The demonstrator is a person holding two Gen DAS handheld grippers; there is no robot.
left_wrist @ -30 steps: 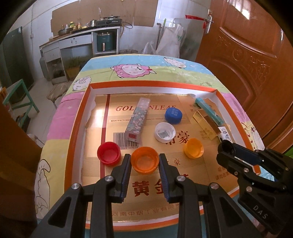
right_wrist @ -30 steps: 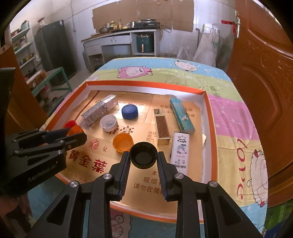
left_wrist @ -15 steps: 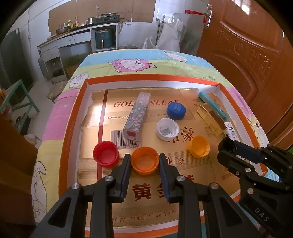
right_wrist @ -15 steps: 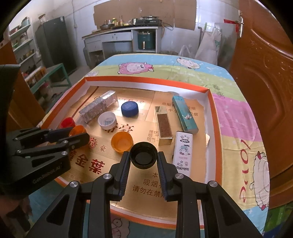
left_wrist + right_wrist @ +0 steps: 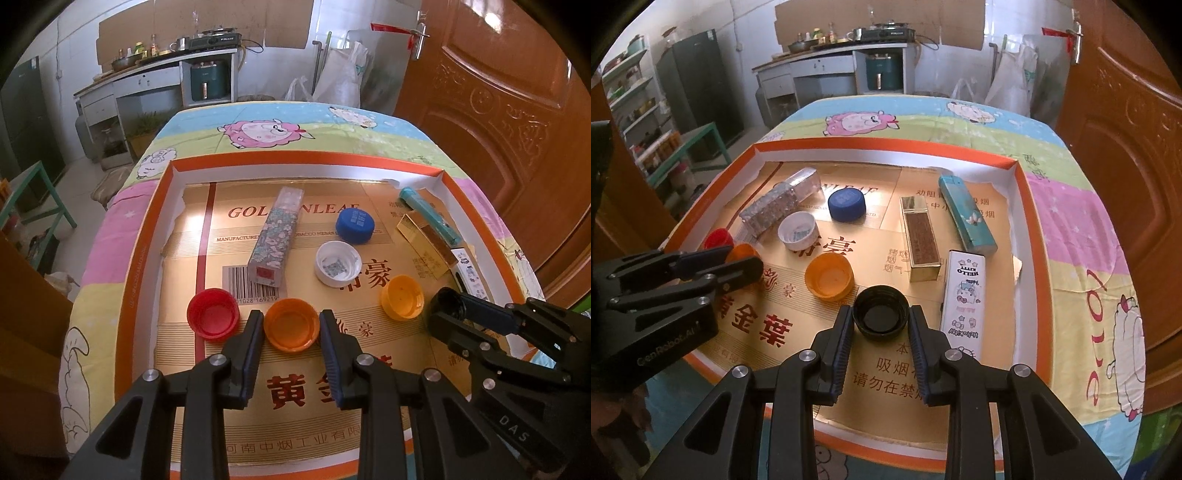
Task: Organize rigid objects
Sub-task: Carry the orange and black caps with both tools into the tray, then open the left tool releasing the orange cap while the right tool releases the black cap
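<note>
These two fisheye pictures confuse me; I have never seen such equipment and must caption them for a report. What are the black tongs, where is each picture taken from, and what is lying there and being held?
The black tongs are two-finger grippers that a person holds, one in each hand. A camera on each looks forward along its fingers, so each picture shows its own gripper at the bottom and the other one at the side.

In the left wrist view, the left gripper has its pads at the sides of an orange cap. In the right wrist view, the right gripper likewise closes around a black cap.

Everything lies in a shallow cardboard tray with an orange rim, on a cartoon-sheep cloth. Loose in it are a red cap, white cap, blue cap, yellow cap and several slim boxes.
</note>
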